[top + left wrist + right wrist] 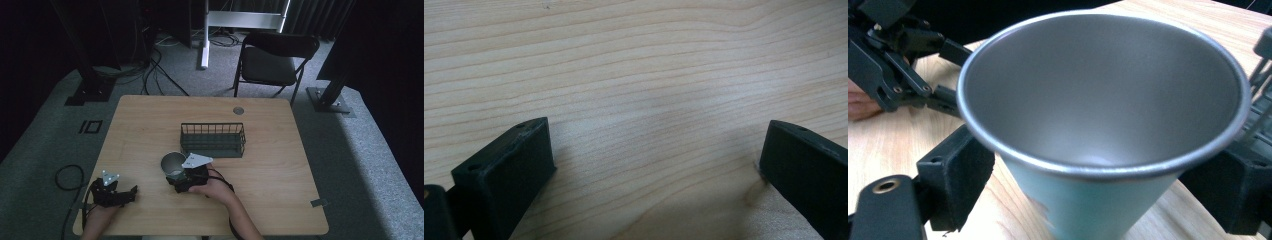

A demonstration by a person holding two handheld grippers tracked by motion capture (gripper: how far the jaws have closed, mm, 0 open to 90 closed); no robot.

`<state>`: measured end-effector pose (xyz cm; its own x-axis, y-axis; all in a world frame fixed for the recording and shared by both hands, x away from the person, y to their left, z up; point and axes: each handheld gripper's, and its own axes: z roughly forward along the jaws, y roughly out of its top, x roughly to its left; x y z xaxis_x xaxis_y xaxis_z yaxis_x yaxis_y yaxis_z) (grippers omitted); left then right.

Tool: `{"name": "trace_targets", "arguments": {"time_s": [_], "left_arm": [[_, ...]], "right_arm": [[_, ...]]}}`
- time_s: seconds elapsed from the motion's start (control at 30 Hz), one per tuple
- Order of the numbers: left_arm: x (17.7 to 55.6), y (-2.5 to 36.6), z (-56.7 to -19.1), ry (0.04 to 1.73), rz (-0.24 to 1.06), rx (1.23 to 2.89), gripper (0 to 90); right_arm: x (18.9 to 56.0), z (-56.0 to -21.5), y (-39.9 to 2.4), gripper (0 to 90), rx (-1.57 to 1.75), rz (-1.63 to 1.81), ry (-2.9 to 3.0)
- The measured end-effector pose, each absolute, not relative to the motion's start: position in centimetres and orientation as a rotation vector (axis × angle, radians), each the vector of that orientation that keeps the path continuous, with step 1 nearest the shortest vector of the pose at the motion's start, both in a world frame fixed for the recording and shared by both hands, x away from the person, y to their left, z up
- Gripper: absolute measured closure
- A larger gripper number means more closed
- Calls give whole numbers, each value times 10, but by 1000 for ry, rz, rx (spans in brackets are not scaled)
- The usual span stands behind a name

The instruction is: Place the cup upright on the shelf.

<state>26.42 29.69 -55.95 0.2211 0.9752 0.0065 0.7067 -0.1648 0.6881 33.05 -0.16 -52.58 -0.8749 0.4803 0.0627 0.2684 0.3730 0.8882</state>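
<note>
A metal cup [1103, 125] with a teal outer wall is seen upright between the right gripper's [1098, 190] two black jaws, which are pressed against its sides. Beyond it, the left gripper [898, 60] is seen over the wooden table [893, 145], beside a wire basket [1260, 100].

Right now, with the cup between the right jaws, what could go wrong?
1. The cup tapers downward, and the right hand-held gripper has a jaw at each side of it low on the wall; it may slide or tip.
2. The wire basket stands just beyond the cup; lifted low, the cup could catch its near wall.
3. The left hand-held gripper rests open nearby and could be bumped.
</note>
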Motion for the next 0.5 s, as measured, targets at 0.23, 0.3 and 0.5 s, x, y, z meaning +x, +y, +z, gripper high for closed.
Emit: {"name": "trace_targets", "arguments": {"time_s": [0.23,0.3,0.5], "left_arm": [[264,297,-559,1546,623,1942,15],[264,297,-559,1546,624,1942,15],[264,297,-559,1545,624,1942,15]], "right_arm": [[330,-526,7,150,653,1494,2401],[329,-524,9,153,645,1490,2419],[329,-516,11,154,635,1511,2404]]}}
